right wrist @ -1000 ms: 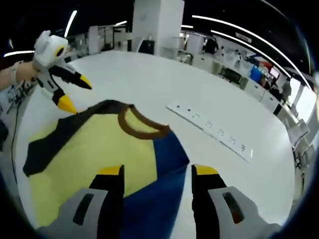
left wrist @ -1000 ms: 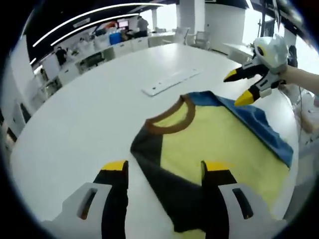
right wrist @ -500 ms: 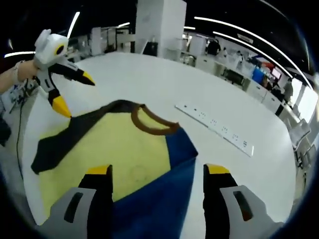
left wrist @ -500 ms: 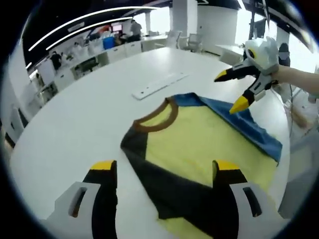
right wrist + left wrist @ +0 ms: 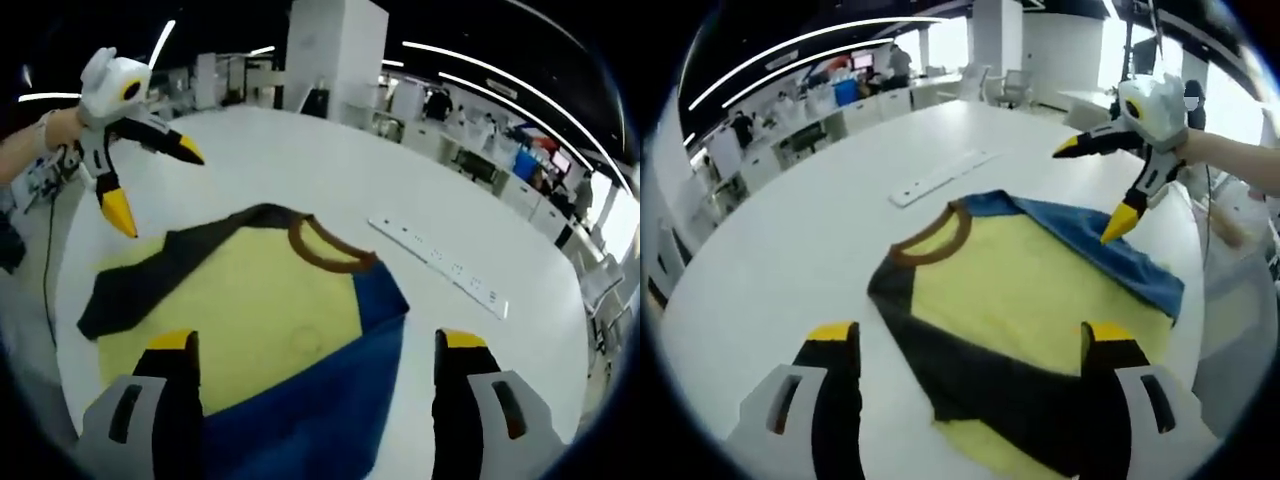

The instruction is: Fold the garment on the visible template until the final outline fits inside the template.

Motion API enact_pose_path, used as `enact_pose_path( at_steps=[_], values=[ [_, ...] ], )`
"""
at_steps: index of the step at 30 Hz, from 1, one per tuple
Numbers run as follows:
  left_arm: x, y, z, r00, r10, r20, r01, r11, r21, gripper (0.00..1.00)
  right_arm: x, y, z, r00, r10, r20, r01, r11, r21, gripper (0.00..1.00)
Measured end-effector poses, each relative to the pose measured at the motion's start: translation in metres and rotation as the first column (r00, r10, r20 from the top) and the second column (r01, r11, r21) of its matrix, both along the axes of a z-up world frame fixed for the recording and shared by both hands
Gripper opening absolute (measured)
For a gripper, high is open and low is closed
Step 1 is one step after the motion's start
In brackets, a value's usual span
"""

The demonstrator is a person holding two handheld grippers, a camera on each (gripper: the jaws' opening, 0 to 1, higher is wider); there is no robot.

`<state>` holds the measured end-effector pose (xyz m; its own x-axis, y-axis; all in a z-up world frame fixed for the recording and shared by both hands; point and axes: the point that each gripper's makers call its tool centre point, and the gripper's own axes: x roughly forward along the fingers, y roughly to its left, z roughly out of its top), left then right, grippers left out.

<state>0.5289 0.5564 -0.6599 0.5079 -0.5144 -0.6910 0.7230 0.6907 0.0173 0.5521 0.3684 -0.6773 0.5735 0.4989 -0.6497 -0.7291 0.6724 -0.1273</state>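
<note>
Garment (image 5: 1025,300), yellow with a brown collar, one dark sleeve and one blue, lies flat on the white bench (image 5: 790,250), its hem near the bench edge. We see bare bench beyond the collar, where a long white power strip (image 5: 440,268) lies apart from it. Our left hand-held gripper (image 5: 965,335) and right hand-held gripper (image 5: 310,345) hover above it, jaws apart. Office desks stand behind.

Garment (image 5: 1025,290) yellow body, brown collar, one sleeve dark grey, other blue. Table (image 5: 810,230) white. Grippers' jaw tips yellow, jaws black, bodies white.
</note>
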Motion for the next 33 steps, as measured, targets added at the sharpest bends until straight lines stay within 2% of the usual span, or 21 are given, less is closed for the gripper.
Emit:
enact_pose_path(
  at_steps=[7,10,17,33],
  values=[
    [-0.011,-0.006,0.010,1.000,-0.025,0.010,0.025,1.000,-0.019,0.93,-0.012,0.003,0.006,1.000,0.012,-0.008,-0.012,1.000,0.017,1.00],
    [-0.011,-0.003,0.014,1.000,-0.007,0.027,0.007,1.000,-0.012,0.95,-0.018,0.003,0.009,1.000,0.020,-0.013,-0.020,1.000,0.016,1.00],
    [-0.020,-0.002,0.019,1.000,-0.026,0.014,0.026,1.000,-0.014,0.99,-0.026,0.001,0.014,1.000,0.014,-0.014,-0.013,0.999,0.038,1.00],
    [-0.040,-0.006,0.034,0.999,-0.033,0.025,0.034,0.999,-0.036,1.00,-0.053,0.000,0.021,1.000,0.008,-0.012,-0.007,0.999,0.045,1.00]
  ],
)
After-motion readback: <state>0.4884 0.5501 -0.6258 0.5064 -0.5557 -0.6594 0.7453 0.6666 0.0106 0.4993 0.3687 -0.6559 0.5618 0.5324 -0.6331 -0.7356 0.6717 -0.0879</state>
